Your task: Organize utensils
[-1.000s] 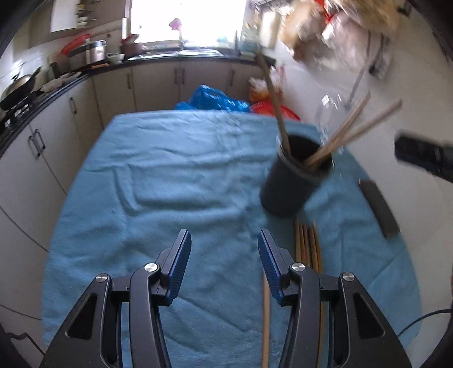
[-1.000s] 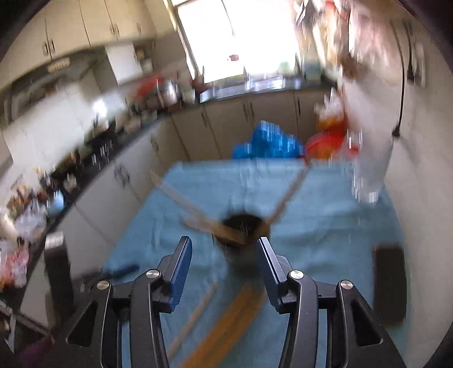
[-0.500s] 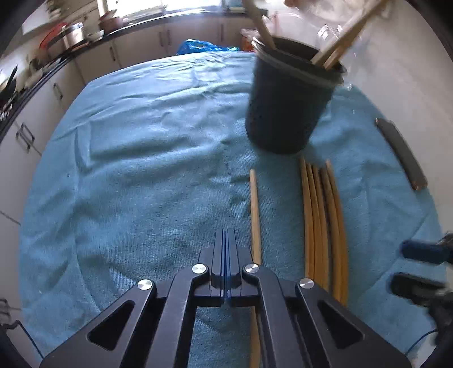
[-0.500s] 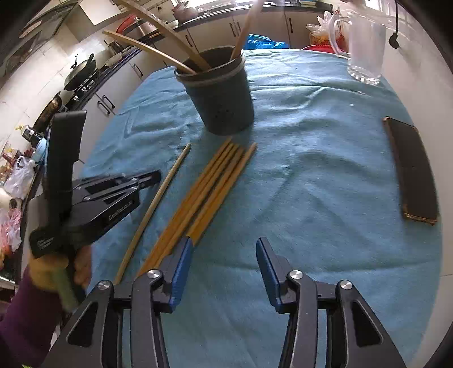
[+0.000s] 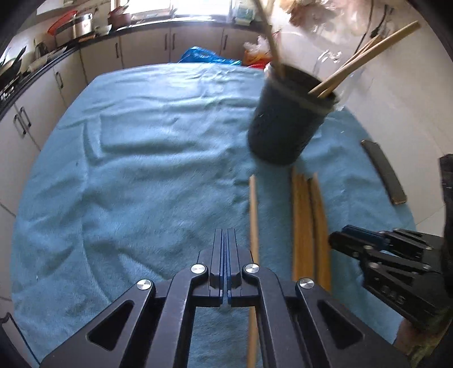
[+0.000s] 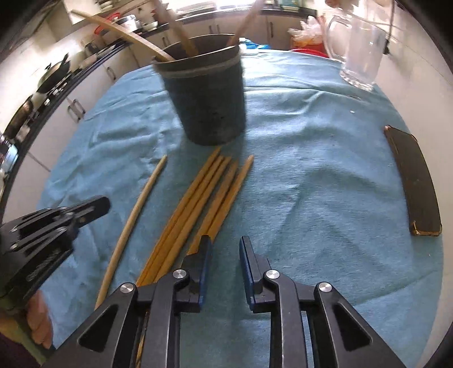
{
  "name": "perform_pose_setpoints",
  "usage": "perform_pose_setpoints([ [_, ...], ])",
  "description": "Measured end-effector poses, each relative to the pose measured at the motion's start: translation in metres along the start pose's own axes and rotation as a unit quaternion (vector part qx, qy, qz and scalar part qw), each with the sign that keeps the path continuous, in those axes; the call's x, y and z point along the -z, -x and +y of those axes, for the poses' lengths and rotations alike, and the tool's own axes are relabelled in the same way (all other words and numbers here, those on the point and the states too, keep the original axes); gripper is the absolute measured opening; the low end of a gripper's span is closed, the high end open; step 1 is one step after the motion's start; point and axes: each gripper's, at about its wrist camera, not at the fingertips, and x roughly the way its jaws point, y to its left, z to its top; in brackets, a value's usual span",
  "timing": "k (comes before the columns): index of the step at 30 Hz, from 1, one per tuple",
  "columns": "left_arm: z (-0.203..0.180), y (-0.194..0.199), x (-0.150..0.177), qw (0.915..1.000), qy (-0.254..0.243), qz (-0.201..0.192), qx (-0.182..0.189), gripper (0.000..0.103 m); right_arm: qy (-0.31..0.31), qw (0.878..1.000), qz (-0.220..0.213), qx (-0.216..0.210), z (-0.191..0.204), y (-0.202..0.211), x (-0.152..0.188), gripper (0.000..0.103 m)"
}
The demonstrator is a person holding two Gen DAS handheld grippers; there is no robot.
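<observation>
A dark utensil cup stands on the blue towel with several wooden sticks leaning out of it. Several yellow chopsticks lie in a bundle in front of it. A single paler stick lies to their left. My left gripper is shut with nothing in it, just left of the pale stick. My right gripper hovers low by the bundle's near end; its jaws are closing, only towel between them.
A clear glass pitcher stands at the far right of the towel. A dark flat case lies near the right edge. Kitchen counters with pots run behind and to the left. A blue bag sits beyond the table.
The left gripper's jaws went from open to shut. Both grippers dropped toward the towel and the chopsticks. The right gripper's jaws narrowed.
</observation>
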Motion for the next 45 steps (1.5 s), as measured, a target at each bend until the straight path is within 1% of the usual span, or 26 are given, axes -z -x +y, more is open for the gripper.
perform_pose_setpoints([
  [1, -0.003, -0.002, -0.003, 1.0000, -0.004, 0.002, 0.002, 0.007, -0.005, 1.000, 0.004, 0.005, -0.003, -0.002, -0.001, 0.023],
  [2, -0.006, -0.004, -0.005, 1.0000, -0.007, 0.004, 0.001, 0.014, -0.010, 1.000, 0.000, 0.007, -0.005, -0.004, -0.003, 0.021],
  [3, -0.010, -0.008, -0.008, 0.9999, -0.010, 0.005, -0.001, 0.018, -0.013, 1.000, -0.001, 0.009, -0.007, -0.003, -0.005, 0.021],
  [5, -0.018, -0.018, -0.014, 0.9997, -0.019, 0.012, -0.006, 0.018, -0.023, 1.000, -0.003, 0.006, -0.009, -0.004, -0.011, 0.021],
  [8, -0.021, -0.030, -0.020, 0.9994, -0.021, 0.027, -0.009, 0.018, -0.051, 0.998, -0.012, -0.017, -0.016, -0.005, -0.020, 0.021],
  [10, -0.024, -0.039, -0.021, 0.9990, -0.024, 0.037, -0.011, 0.019, -0.063, 0.998, -0.019, -0.021, -0.018, -0.007, -0.025, 0.021],
  [11, -0.027, -0.040, -0.022, 0.9989, -0.029, 0.031, -0.020, 0.019, -0.064, 0.998, -0.020, -0.019, -0.017, -0.008, -0.027, 0.021],
  [13, -0.029, -0.041, -0.023, 0.9983, -0.034, 0.033, -0.034, 0.014, -0.062, 0.998, -0.017, -0.018, -0.016, -0.013, -0.031, 0.021],
  [14, -0.029, -0.039, -0.021, 0.9981, -0.034, 0.033, -0.039, 0.007, -0.059, 0.998, -0.017, -0.020, -0.015, -0.015, -0.032, 0.021],
  [15, -0.027, -0.038, -0.021, 0.9979, -0.035, 0.033, -0.044, 0.006, -0.055, 0.998, -0.023, -0.010, -0.012, -0.016, -0.034, 0.021],
  [17, -0.020, -0.034, -0.018, 0.9983, -0.025, 0.035, -0.039, 0.006, -0.052, 0.998, -0.020, 0.001, -0.013, -0.018, -0.036, 0.019],
  [21, -0.003, -0.024, -0.009, 0.9985, 0.003, 0.044, -0.032, 0.006, -0.043, 0.999, -0.014, -0.011, -0.020, -0.016, -0.034, 0.011],
  [24, 0.004, -0.020, -0.003, 0.9981, 0.013, 0.054, -0.026, 0.006, -0.038, 0.999, 0.005, -0.019, -0.031, -0.011, -0.027, 0.010],
  [28, 0.009, -0.025, -0.008, 0.9973, 0.016, 0.070, -0.014, 0.006, -0.024, 0.999, 0.021, 0.007, -0.045, -0.002, -0.015, 0.010],
  [31, 0.007, -0.031, -0.017, 0.9968, 0.019, 0.077, -0.012, 0.007, -0.032, 0.999, 0.024, 0.013, -0.049, 0.000, -0.015, 0.011],
  [35, -0.001, -0.033, -0.021, 0.9976, 0.020, 0.065, -0.010, 0.014, -0.034, 0.999, 0.018, 0.037, -0.041, -0.005, -0.020, 0.011],
  [37, -0.005, -0.033, -0.019, 0.9983, 0.014, 0.054, -0.016, 0.014, -0.024, 0.998, 0.007, 0.051, -0.035, -0.006, -0.021, 0.012],
  [38, -0.006, -0.033, -0.019, 0.9986, 0.006, 0.048, -0.023, 0.008, -0.018, 0.998, 0.001, 0.055, -0.031, -0.006, -0.021, 0.012],
  [39, -0.008, -0.033, -0.018, 0.9987, 0.000, 0.045, -0.026, 0.005, -0.011, 0.998, -0.006, 0.058, -0.026, -0.008, -0.021, 0.010],
  [40, -0.008, -0.031, -0.016, 0.9989, 0.000, 0.040, -0.024, 0.005, -0.006, 0.998, -0.013, 0.059, -0.024, -0.008, -0.022, 0.009],
  [42, -0.005, -0.024, -0.014, 0.9992, 0.013, 0.032, -0.022, 0.005, -0.016, 0.999, -0.017, 0.032, -0.026, -0.008, -0.024, 0.007],
  [45, -0.001, 0.001, -0.013, 0.9996, 0.014, 0.003, -0.023, 0.005, -0.026, 0.999, -0.035, 0.010, -0.029, 0.005, -0.021, 0.007],
])
